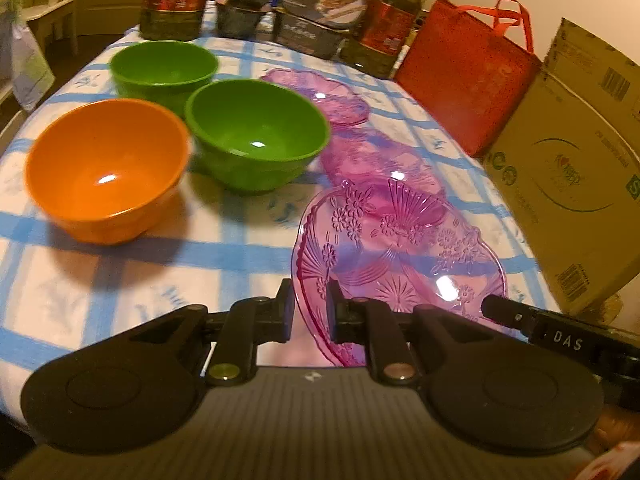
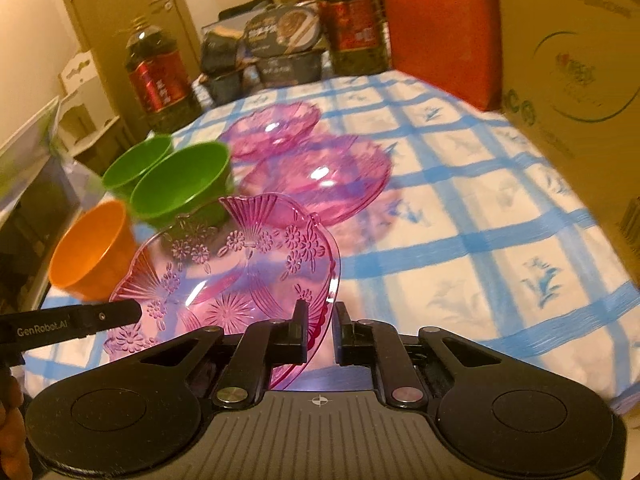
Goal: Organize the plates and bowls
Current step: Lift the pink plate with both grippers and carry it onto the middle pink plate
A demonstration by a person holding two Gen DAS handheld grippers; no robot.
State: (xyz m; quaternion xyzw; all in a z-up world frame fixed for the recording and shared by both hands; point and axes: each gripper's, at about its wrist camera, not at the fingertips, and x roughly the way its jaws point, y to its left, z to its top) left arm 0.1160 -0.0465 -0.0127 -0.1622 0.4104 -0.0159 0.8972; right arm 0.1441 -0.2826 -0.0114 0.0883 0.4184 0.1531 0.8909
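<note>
Orange bowl (image 1: 106,172): I see it nearest the left edge of the table (image 1: 200,256), upright and empty.
Green bowls: two, upright and empty, one (image 1: 256,136) just right of the orange bowl, the other (image 1: 164,68) behind it toward the far edge; I judge the three are grouped for nesting.
Left gripper (image 1: 310,308): my jaws are drawn in and pinching the near-left rim of the held plate (image 1: 400,248).
Held plate: pink, clear, pressed with flowers and fans, empty. It is tilted and seems clear of the cloth, gripped on two sides of its rim, which I take as the way to keep a wide, slippery dish level.
Right gripper (image 2: 320,316): jaws drawn in on the plate's right rim; the edge passes between them.
Other pink plates: two lie on the cloth beyond the held one, the nearer (image 2: 320,178) overlapping the farther (image 2: 274,124), both empty. I judge they are the stack this plate should join.
Far edge: oil bottles (image 2: 158,76), food boxes (image 2: 280,44), and a red bag (image 2: 440,28).
Right edge: a carton (image 1: 568,184) stands against it.
</note>
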